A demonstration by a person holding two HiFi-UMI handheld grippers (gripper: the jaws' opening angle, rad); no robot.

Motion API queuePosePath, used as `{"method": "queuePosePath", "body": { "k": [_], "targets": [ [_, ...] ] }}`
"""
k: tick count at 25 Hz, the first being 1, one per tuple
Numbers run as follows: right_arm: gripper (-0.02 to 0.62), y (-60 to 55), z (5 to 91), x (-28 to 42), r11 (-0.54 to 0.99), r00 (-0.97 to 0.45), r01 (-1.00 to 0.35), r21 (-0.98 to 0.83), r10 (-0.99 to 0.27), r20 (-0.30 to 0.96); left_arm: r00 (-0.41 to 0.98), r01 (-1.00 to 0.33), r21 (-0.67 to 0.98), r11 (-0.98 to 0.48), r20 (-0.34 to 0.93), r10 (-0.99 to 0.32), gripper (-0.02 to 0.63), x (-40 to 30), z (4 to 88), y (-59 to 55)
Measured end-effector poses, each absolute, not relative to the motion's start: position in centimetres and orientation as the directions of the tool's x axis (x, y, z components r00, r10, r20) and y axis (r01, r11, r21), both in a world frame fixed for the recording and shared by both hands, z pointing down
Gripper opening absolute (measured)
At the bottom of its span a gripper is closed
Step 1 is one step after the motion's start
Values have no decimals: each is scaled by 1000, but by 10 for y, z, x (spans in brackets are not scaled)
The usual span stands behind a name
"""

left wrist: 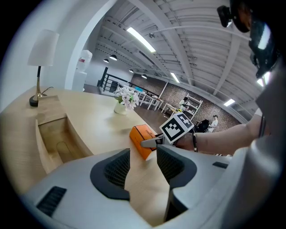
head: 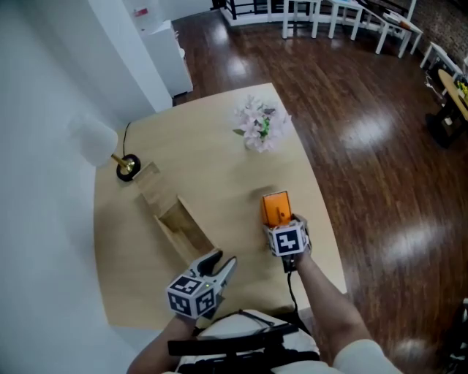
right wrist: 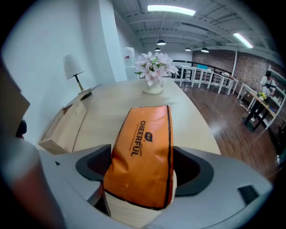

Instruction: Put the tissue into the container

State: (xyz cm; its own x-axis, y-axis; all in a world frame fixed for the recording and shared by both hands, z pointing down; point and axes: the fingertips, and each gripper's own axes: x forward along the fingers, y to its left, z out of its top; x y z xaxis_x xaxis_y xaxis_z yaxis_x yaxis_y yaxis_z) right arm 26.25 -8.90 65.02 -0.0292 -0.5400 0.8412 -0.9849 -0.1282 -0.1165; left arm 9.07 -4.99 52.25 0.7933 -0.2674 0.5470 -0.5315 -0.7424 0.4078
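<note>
Orange tissue pack [right wrist: 143,138] sat on tabletop [head: 219,172], smack between right gripper [right wrist: 142,166] fingers, which were spread wide, not squeezing. Left gripper [left wrist: 142,157] fingers released, empty.

On the table [head: 219,168] the tissue pack [head: 276,208] lies right of the container [head: 179,226], flowers [head: 259,124] behind both.

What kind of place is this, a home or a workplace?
Probably a workplace, a loft-style open office: strip lights on an exposed ceiling, a brick wall, and rows of white tables on a dark wood floor.
</note>
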Motion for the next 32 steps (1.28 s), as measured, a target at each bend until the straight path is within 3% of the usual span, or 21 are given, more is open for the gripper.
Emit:
{"method": "queuePosePath", "body": {
  "k": [13, 18, 32],
  "targets": [
    [429, -91, 650, 274, -132, -35, -982, -138, -588, 808, 805, -531, 439, -724, 529, -269, 175, 78, 520, -40],
    [368, -87, 644, 270, -141, -3, -985, -103, -575, 818, 806, -542, 446, -712, 516, -290, 175, 63, 516, -42],
    [363, -91, 581, 276, -158, 67, -986, -50, -658, 750, 822, -549, 469, -692, 453, -345, 175, 25, 495, -51]
  ]
}}
